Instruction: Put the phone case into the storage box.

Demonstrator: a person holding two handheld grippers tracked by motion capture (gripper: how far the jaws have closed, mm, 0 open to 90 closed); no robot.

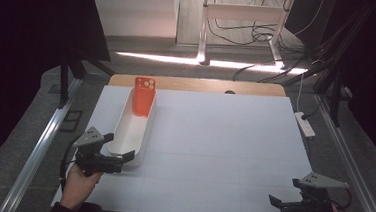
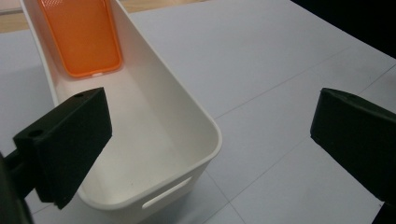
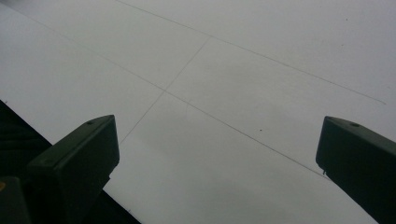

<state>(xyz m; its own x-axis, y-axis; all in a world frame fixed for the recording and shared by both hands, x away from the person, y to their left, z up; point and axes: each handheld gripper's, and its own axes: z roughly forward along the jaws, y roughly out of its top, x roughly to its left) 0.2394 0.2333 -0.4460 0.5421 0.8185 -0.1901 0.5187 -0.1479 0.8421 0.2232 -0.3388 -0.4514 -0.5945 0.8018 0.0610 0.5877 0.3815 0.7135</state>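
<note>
My right gripper [image 3: 215, 168] seen along its own two black jaws, which rise from the lower left and lower right corners and stand wide apart with nothing between them. Beneath them lies the white table surface [image 3: 243, 70], crossed by thin grey lines that meet near the centre left. At the lower left, beside and behind my left-hand jaw, the table's edge [image 3: 60, 135] runs diagonally; beyond it the ground is dark and indistinct.

We see a dim room with dark edges; a bright strip of light glares beyond the table [image 1: 214, 138], whose surface looks evenly lit, perhaps slightly soft.
</note>
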